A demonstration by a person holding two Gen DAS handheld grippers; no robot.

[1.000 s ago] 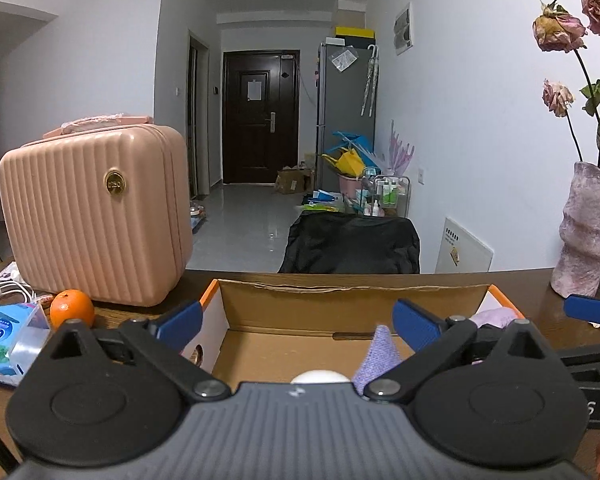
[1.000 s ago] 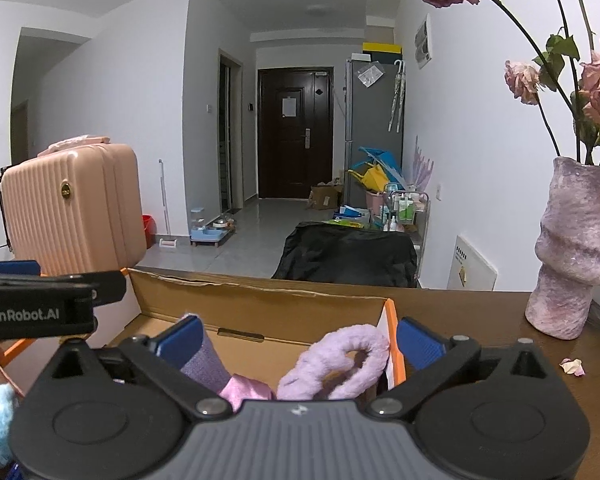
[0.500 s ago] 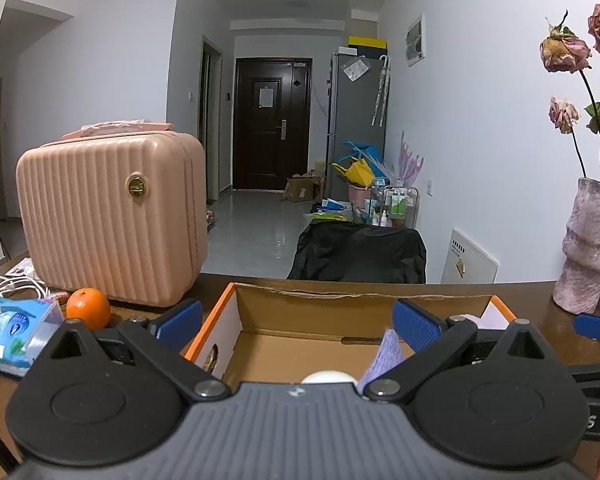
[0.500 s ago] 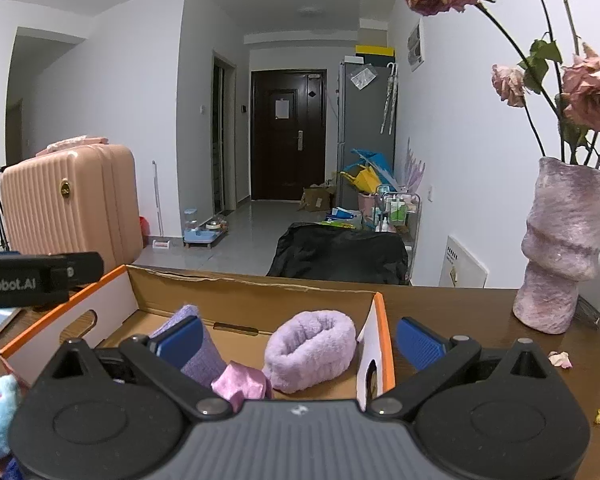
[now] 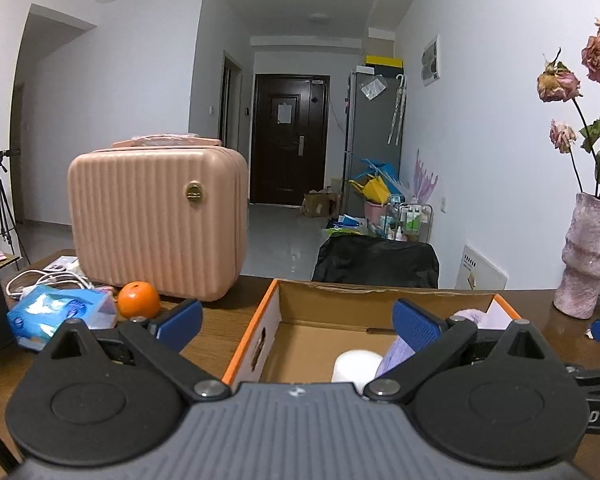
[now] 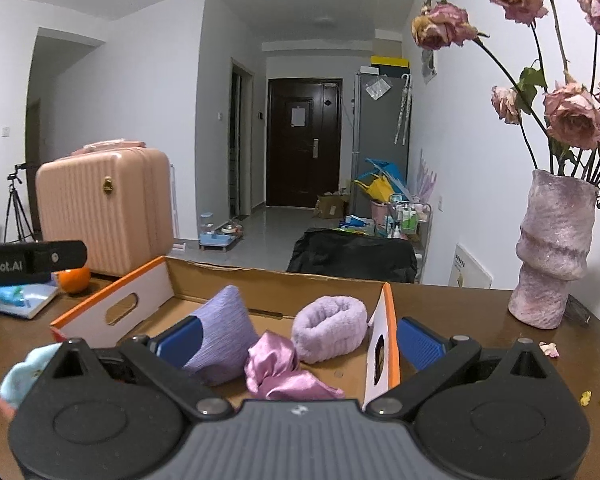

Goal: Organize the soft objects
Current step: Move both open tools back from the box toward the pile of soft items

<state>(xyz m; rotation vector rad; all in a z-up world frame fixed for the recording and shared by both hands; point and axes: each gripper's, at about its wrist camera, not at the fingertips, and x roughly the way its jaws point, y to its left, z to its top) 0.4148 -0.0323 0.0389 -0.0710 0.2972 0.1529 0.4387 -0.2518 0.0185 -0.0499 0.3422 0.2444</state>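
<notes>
Beyond the table (image 6: 460, 304), both grippers (image 5: 296, 316) (image 6: 296, 340) gaped empty over the box (image 6: 388, 320); next, probably fetching the blue toy (image 6: 20, 376).

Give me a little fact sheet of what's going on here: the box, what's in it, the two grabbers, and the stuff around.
box: open cardboard box with orange rims, on a brown table
in box: fluffy lilac band, pink satin scrunchie, ribbed purple cloth, white item partly hidden
left hand-held gripper: open, holding nothing
right hand-held gripper: open, straddling the box's right wall
outside box: light blue plush toy beside its left wall
nearby: pink suitcase, orange, tissue pack, vase of dried roses
</notes>
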